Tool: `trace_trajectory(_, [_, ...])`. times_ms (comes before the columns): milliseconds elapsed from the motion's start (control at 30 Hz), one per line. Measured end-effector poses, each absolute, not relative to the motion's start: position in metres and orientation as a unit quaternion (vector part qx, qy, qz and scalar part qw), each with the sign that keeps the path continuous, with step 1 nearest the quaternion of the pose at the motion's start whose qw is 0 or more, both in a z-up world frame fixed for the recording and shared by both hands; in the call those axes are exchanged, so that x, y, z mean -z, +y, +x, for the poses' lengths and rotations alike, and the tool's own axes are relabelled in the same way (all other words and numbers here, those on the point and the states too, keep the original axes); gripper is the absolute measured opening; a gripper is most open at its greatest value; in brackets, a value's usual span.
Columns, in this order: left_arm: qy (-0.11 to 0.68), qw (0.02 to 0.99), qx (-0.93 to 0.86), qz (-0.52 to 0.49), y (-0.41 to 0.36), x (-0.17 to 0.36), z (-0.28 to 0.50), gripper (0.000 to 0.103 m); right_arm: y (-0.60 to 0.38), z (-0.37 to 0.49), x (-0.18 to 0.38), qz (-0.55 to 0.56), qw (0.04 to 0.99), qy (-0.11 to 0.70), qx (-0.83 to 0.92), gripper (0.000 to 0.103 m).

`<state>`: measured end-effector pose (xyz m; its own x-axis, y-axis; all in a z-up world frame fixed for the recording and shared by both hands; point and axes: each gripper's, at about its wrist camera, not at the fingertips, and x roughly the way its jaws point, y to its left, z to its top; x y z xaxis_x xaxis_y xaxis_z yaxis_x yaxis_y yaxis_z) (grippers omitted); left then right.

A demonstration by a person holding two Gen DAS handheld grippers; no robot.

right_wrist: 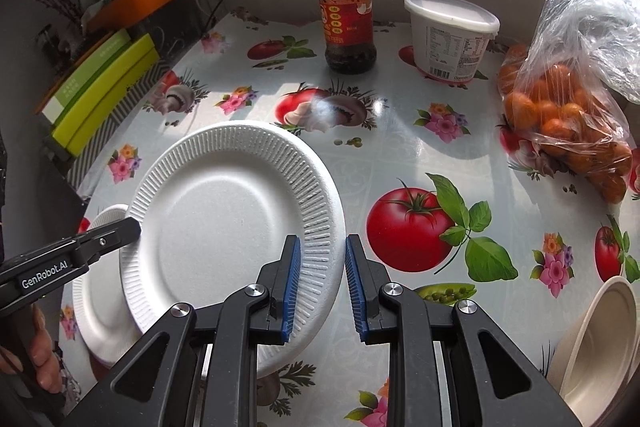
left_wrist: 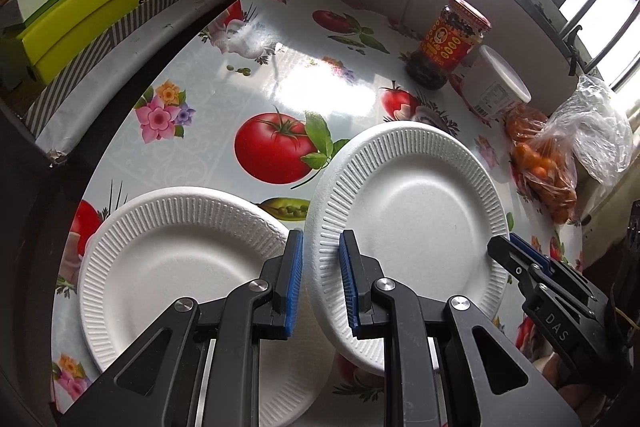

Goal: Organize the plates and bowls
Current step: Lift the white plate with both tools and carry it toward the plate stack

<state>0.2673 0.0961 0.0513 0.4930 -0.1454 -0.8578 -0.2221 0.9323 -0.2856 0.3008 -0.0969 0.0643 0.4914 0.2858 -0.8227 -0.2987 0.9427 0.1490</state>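
One plate in the air between two claws, one plate on the table, bowls not yet touched.

The task looks to be at an early step: the lifted plate is tilted and raised above the table, partly over the second plate, which lies flat at the left side; I judge it is about to be stacked there, but it is not yet set down. The bowls wait at the near right edge, well apart from both plates. The left claw reaches forward with the plate's left rim between its blue pads, at a narrow gap that seems to pinch the rim. The right claw reaches from the other side, with the right rim between its fingers, half open; whether its pads press the rim, I cannot tell.
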Motion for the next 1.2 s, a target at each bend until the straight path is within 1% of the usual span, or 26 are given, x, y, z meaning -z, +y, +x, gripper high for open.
trace_trajectory(533, [0.492,0.849,-0.04,-0.189,0.12,-0.062,0.232,0.02,-0.07,0.274,-0.075,-0.019,0.864,0.467,-0.188,0.023])
trace_trajectory(1200, [0.488,0.846,-0.077,-0.202,0.162,-0.057,0.195,0.02,-0.025,0.25,-0.069,-0.037,0.852,0.473,-0.221,0.022])
